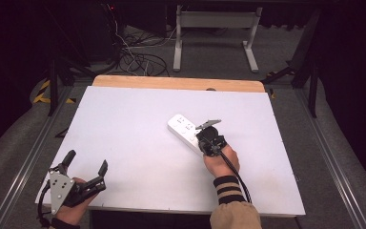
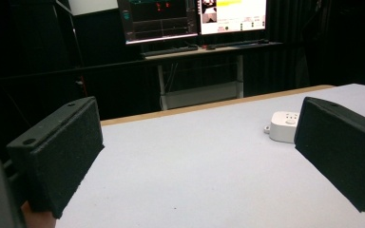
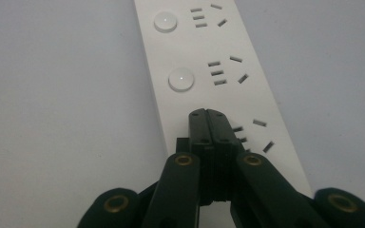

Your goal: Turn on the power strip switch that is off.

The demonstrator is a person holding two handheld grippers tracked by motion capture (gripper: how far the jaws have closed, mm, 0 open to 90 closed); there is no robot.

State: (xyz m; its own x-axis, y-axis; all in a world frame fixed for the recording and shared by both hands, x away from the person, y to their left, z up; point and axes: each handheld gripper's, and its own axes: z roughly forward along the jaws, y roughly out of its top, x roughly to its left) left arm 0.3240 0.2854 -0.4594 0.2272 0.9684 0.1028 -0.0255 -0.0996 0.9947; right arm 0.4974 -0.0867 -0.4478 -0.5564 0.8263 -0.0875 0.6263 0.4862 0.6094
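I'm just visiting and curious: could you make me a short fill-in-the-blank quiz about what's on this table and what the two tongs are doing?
1. The white power strip lies on the ____ table.
2. The right tongs are pressed ____, tips over the strip.
3. The left tongs are spread ____, holding nothing.

Missing words: white; shut; open

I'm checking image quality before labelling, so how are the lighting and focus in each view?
High view: table evenly lit, surroundings dark. Left gripper view: monitors glare bright, near jaws soft. Right gripper view: power strip sharp, with small glints on its round buttons; right gripper dark against it.
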